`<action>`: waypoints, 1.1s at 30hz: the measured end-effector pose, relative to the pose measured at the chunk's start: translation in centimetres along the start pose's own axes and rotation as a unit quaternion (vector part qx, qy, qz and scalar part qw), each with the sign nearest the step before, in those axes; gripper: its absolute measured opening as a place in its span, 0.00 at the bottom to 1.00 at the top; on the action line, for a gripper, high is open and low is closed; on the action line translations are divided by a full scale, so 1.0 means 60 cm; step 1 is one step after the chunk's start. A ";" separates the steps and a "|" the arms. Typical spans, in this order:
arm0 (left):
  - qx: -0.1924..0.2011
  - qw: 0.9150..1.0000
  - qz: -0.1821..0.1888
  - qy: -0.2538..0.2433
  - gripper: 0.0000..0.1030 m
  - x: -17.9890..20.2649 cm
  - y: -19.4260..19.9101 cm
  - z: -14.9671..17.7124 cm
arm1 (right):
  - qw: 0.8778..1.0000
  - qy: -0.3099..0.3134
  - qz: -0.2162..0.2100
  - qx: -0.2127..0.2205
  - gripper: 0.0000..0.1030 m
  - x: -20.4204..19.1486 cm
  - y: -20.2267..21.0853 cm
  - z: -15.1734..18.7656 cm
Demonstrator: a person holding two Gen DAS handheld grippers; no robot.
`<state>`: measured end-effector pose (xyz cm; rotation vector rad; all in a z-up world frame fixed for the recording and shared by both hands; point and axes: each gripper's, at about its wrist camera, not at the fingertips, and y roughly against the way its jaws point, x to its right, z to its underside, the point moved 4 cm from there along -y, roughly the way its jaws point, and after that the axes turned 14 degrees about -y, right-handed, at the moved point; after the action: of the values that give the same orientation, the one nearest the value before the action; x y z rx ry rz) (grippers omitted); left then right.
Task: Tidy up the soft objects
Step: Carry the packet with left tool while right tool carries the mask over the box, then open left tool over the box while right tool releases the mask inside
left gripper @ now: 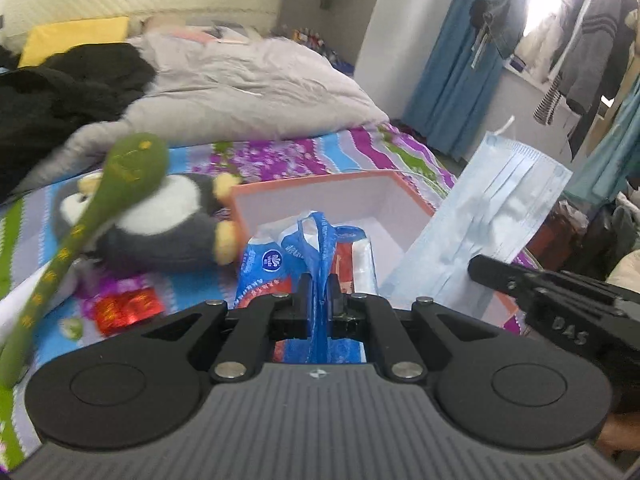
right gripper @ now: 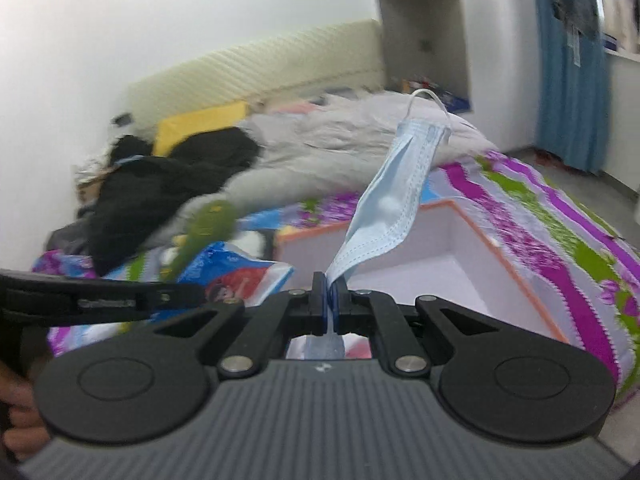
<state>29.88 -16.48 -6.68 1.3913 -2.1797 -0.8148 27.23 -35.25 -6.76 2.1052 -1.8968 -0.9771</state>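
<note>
1. Two hand-held grippers are at work over a bed, each clamped on something soft.
2. The left hand-held gripper has its jaws nearly together, pinching the blue plastic handle strip of a tissue pack; the pack, blue and white with a red patch, hangs at the near rim of the box.
3. The right hand-held gripper has its jaws pressed together on the bottom edge of a light blue face mask, which stands up from the fingers, its white ear loop at the top.
4. In the left wrist view the same face mask rises over the right side of the box, with the right hand-held gripper's black body just beside it.
5. The box is open, white inside with an orange rim, and sits on the striped bedsheet toward the bed's foot.
6. Left of the box lies a grey-and-white penguin plush with yellow feet, on its back against the box's left wall.
7. A green plush snake with yellow marks crosses in front of the penguin, blurred.
8. A small red packet lies on the sheet near the penguin.
9. Toward the headboard are a crumpled grey duvet, black clothing and a yellow pillow.
</note>
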 end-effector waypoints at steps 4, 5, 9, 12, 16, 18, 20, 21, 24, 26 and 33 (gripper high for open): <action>-0.029 0.999 -0.012 -0.012 0.07 0.017 -0.077 -0.043 | 0.999 -0.017 0.015 -0.031 0.06 0.033 -0.046 -0.020; -0.040 0.999 -0.016 -0.022 0.07 0.024 -0.099 -0.054 | 0.999 -0.015 0.021 -0.037 0.06 0.040 -0.056 -0.024; -0.084 0.996 -0.014 -0.020 0.07 0.028 -0.166 -0.072 | 0.997 -0.024 0.040 -0.069 0.06 0.074 -0.096 -0.032; -0.111 0.993 -0.021 -0.028 0.07 0.028 -0.210 -0.077 | 0.994 -0.027 0.062 -0.090 0.06 0.099 -0.128 -0.032; -0.156 0.987 -0.031 -0.019 0.07 0.022 -0.272 -0.068 | 0.988 -0.047 0.080 -0.127 0.06 0.125 -0.169 -0.015; -0.174 0.984 -0.018 -0.015 0.07 0.024 -0.298 -0.061 | 0.985 -0.045 0.092 -0.137 0.06 0.136 -0.180 -0.004; -0.181 0.983 -0.019 -0.029 0.07 0.027 -0.312 -0.053 | 0.984 -0.049 0.095 -0.144 0.06 0.148 -0.184 0.004; -0.185 0.982 -0.019 -0.033 0.07 0.027 -0.316 -0.051 | 0.983 -0.054 0.097 -0.144 0.06 0.154 -0.184 0.006; -0.185 0.982 -0.019 -0.032 0.08 0.024 -0.315 -0.047 | 0.983 -0.060 0.102 -0.143 0.07 0.169 -0.182 0.010; -0.185 0.982 -0.018 -0.040 0.16 0.025 -0.313 -0.050 | 0.982 -0.057 0.101 -0.149 0.08 0.172 -0.183 0.015; -0.163 0.985 -0.017 -0.046 0.45 0.024 -0.282 -0.062 | 0.983 -0.064 0.099 -0.140 0.62 0.181 -0.173 0.014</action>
<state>42.80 -24.22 -15.30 1.2480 -1.9796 -1.2078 35.38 -43.09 -16.70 1.7015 -1.8525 -1.2722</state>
